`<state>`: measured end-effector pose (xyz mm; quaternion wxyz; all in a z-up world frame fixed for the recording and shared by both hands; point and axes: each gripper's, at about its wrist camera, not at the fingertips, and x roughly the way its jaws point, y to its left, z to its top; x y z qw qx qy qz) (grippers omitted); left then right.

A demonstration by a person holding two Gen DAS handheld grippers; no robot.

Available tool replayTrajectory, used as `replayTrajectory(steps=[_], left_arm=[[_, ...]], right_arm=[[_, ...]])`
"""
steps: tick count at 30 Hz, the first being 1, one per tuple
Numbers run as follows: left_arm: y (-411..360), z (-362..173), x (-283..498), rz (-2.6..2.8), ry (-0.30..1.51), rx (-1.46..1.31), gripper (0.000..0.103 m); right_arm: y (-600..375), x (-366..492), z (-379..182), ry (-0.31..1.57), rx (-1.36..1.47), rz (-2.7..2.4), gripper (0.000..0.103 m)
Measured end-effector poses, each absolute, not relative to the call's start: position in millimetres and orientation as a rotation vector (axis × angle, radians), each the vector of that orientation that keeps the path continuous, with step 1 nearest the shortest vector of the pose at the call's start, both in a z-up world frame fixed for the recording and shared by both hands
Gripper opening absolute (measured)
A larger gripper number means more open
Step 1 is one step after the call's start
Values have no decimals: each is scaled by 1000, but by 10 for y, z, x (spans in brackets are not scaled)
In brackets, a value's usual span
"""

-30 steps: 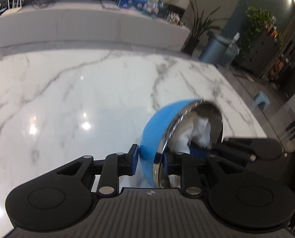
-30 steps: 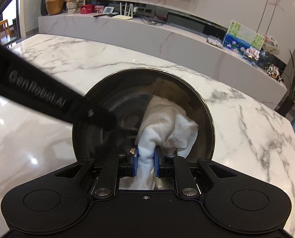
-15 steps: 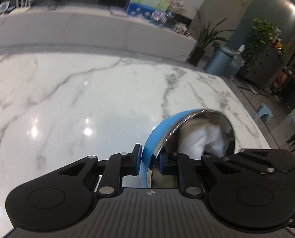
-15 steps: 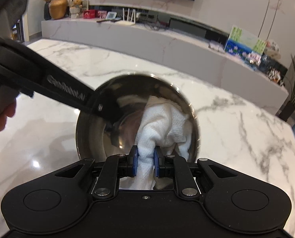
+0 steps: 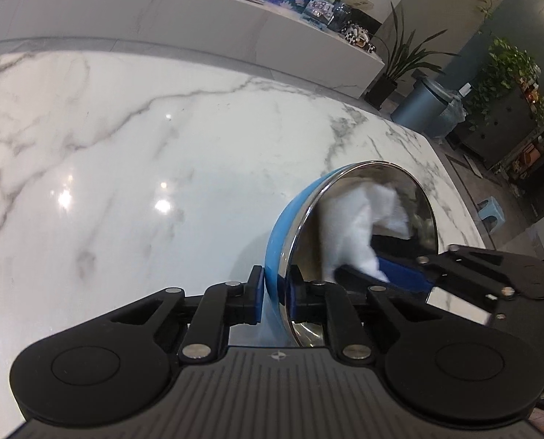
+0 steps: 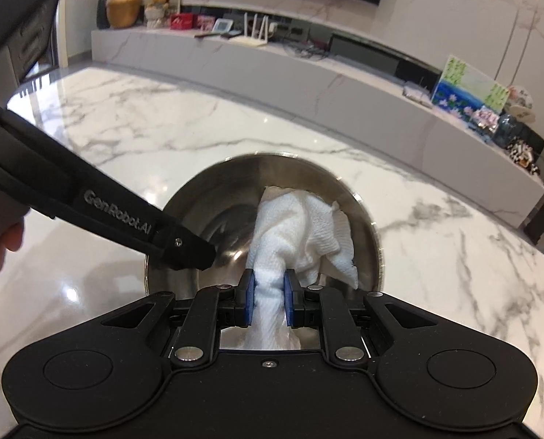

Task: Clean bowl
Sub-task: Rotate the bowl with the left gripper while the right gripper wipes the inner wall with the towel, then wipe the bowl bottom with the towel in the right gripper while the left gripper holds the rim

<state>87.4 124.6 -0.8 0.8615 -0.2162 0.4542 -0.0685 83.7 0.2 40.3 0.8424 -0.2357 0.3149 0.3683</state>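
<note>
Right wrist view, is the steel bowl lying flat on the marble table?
No, the blue-backed steel bowl is tipped on edge, its opening facing the camera, white paper towel inside.

The left gripper (image 5: pixel 276 294) pinches the rim of the bowl (image 5: pixel 282 234), blue outside and mirror-bright inside, tipped on edge over the marble table (image 5: pixel 125 168). From three o'clock the right gripper (image 5: pixel 378 270) presses a white paper towel (image 5: pixel 348 226) against the bowl's inner wall.

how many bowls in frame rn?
1. The blue-outside, stainless-inside bowl is tipped on edge over the white marble table, rim pinched by the left gripper; the right gripper presses a white paper towel inside.
</note>
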Motion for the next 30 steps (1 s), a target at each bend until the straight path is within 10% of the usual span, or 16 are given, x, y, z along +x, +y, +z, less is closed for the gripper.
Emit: replayTrajectory(steps=[30], left_arm=[[1205,61,912,-230,1006,-493,25]], right_arm=[[39,1302,508,1064,-534,844,19]])
